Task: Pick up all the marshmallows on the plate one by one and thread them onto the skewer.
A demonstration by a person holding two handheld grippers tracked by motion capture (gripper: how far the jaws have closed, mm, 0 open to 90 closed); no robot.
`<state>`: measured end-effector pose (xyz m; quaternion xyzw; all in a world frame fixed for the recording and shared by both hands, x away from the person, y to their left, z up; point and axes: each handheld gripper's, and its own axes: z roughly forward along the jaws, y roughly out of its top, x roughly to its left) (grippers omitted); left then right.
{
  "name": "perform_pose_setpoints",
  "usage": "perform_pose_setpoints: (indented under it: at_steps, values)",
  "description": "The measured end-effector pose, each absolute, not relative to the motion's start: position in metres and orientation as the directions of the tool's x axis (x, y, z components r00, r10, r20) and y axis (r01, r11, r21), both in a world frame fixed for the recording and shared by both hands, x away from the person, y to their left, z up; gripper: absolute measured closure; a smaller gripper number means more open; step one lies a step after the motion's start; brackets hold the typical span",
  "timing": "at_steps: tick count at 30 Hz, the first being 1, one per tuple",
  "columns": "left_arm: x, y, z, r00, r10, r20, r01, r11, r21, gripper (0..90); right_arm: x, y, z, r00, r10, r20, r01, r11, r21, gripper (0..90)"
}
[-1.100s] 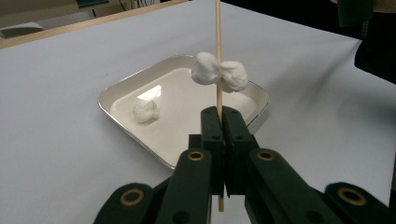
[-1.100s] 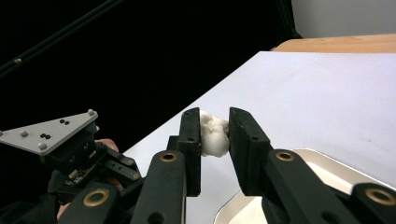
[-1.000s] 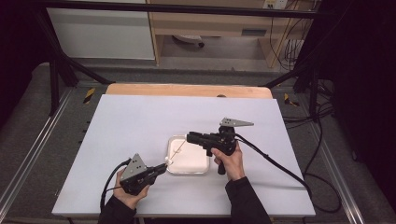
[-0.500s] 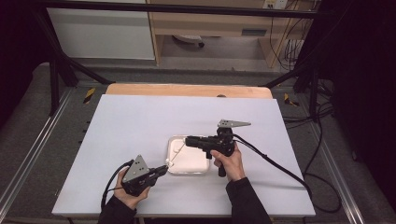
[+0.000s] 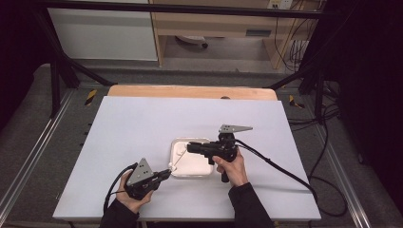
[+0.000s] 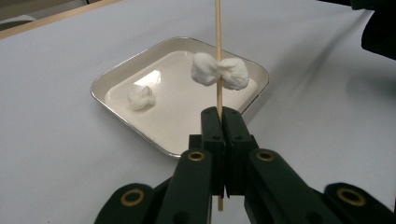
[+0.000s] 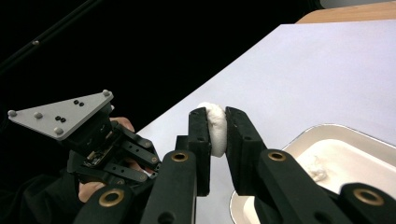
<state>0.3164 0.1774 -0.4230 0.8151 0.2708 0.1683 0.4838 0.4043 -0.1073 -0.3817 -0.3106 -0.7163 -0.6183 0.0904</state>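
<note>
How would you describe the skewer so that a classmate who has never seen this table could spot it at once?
Start at the white table and find the pale square tray near its front middle. At the tray's near left corner the left gripper is shut on a thin wooden skewer. It is the one stick there, and a white marshmallow is threaded on it, unlike the loose one lying in the tray.

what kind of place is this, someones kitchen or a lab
Most likely a lab or recording workspace, not a kitchen: a white table inside a black metal frame, cables trailing on grey floor, and plain cabinets behind.
</note>
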Motion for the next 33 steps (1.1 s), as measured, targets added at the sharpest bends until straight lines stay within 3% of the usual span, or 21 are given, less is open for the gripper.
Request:
perform_pose_setpoints:
  at_steps: [33]
  values:
    - [0.3142, 0.1758, -0.4246, 0.794, 0.607, 0.03, 0.27, -0.396, 0.878, 89.4, 0.3964, -0.1026, -0.388, -0.802, 0.316, 0.507, 0.548, 0.052, 0.835, 82.5]
